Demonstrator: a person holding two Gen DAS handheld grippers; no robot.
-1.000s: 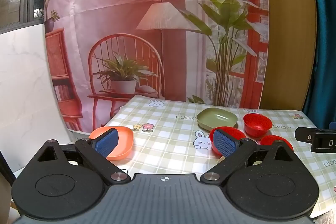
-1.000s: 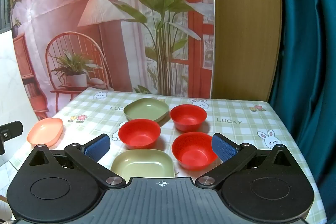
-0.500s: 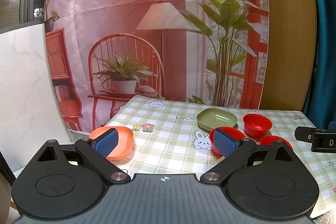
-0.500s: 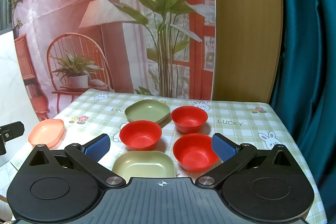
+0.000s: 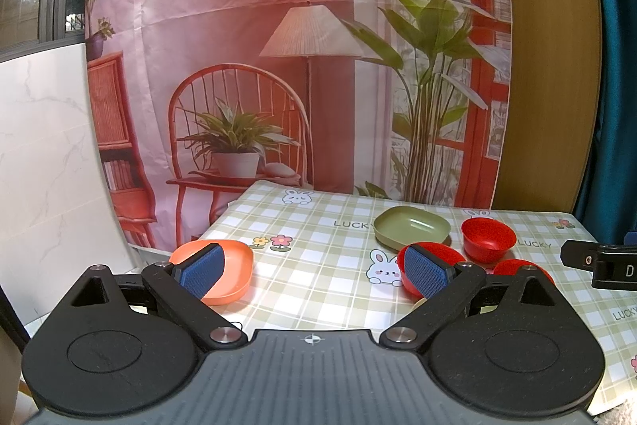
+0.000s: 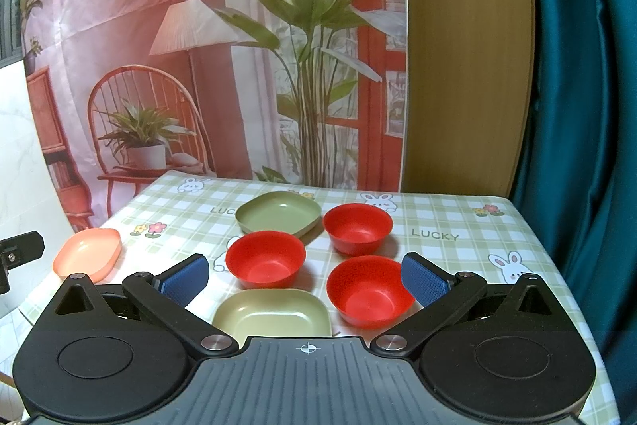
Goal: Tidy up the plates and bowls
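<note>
Bowls [image 6: 266, 257], plates [image 6: 278, 216] on checked tablecloth [image 6: 458, 226]; printed backdrop [image 6: 199, 46].

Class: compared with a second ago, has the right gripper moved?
Yes, slightly. In its own view the near green plate and checked table sit a little higher, so the right gripper, open and empty, has tilted or shifted slightly.

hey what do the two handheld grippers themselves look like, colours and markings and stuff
Both look alike. The left gripper and right gripper each have a ribbed dark grey body with a small white crosshair mark, two rounded black side housings with circular recesses, black linkage arms on silver pivot pins, and jaws faced with textured blue pads. No cables or sleeves show.
</note>
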